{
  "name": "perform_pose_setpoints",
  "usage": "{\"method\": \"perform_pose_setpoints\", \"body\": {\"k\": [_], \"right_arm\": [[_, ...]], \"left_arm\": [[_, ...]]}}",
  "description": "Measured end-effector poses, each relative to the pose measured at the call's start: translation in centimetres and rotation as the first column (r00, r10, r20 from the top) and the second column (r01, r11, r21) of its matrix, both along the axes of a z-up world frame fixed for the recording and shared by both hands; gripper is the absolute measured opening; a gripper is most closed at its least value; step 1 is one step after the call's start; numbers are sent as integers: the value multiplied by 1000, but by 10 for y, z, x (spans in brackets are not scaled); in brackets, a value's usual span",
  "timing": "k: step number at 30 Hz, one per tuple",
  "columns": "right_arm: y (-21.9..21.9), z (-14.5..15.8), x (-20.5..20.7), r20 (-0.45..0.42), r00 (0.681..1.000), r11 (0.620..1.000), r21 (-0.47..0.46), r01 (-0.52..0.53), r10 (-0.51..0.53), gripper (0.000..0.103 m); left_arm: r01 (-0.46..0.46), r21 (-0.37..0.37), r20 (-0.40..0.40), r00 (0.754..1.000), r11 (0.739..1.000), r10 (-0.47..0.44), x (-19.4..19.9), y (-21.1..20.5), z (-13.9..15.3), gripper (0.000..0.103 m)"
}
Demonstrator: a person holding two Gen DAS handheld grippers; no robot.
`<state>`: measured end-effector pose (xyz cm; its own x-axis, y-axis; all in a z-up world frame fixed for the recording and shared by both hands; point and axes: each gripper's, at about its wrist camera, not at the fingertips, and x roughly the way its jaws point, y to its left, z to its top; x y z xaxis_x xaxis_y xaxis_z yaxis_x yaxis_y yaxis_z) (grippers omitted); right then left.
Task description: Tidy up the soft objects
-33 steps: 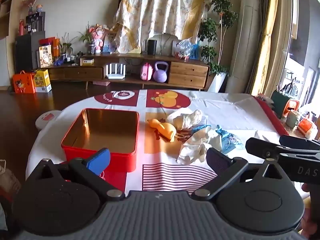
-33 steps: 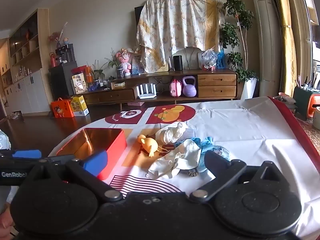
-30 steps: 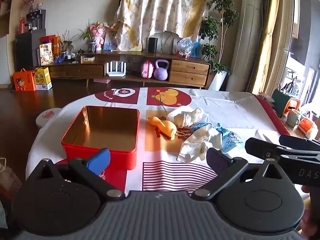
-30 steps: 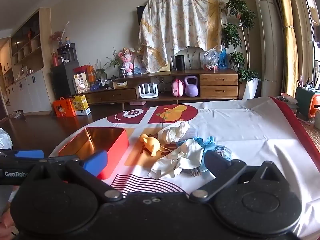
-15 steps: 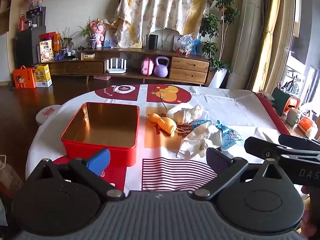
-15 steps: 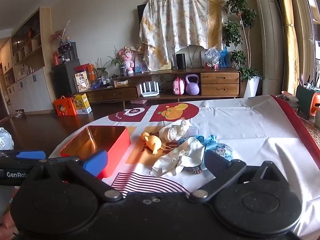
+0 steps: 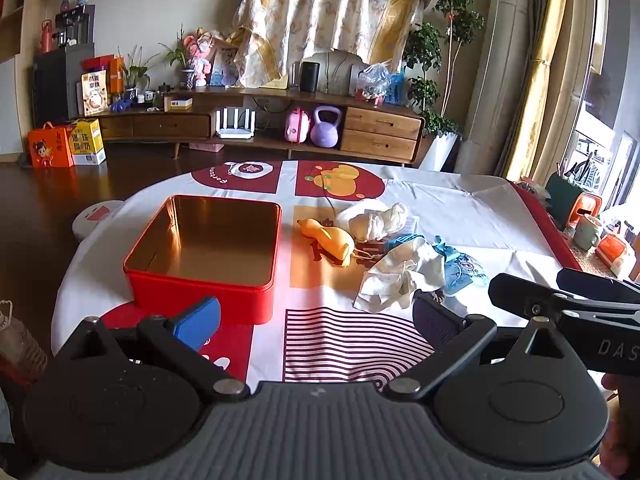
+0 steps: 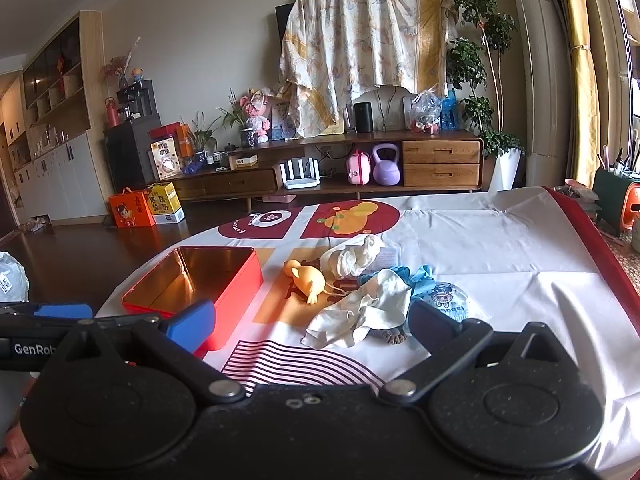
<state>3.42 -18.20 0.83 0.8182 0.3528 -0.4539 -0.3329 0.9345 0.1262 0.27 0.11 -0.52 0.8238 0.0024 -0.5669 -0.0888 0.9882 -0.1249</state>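
An open red tin box (image 7: 208, 276) (image 8: 236, 280) with a gold inside sits empty on the table's left. To its right lies a pile of soft things: a yellow plush toy (image 7: 330, 240) (image 8: 306, 276), a white bundled cloth (image 7: 378, 218) (image 8: 354, 258), a cream cloth (image 7: 400, 276) (image 8: 364, 310) and a blue cloth (image 7: 460, 264) (image 8: 420, 280). My left gripper (image 7: 316, 318) is open and empty, near the table's front edge before the box and pile. My right gripper (image 8: 310, 322) is open and empty, just before the cream cloth.
The table carries a white, red and orange patterned cover (image 7: 460, 208). A mug (image 7: 586, 232) and small items stand off its right edge. A wooden sideboard (image 7: 280, 128) with a purple kettlebell (image 7: 326, 132) lines the far wall. The right gripper's side (image 7: 560, 300) shows in the left wrist view.
Both grippers have risen and tilted slightly, so the box and pile sit a little lower and closer in view. Both stay open and empty. Nothing on the table has moved.
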Motion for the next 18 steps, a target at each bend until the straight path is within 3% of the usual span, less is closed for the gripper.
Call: {"method": "perform_pose_setpoints", "body": {"k": [18], "right_arm": [[2,-6,3,-4,1000,1000,4,-4,4,103]], "left_arm": [[-8,10,-5,1000,1000,8,8,0,9,103]]}}
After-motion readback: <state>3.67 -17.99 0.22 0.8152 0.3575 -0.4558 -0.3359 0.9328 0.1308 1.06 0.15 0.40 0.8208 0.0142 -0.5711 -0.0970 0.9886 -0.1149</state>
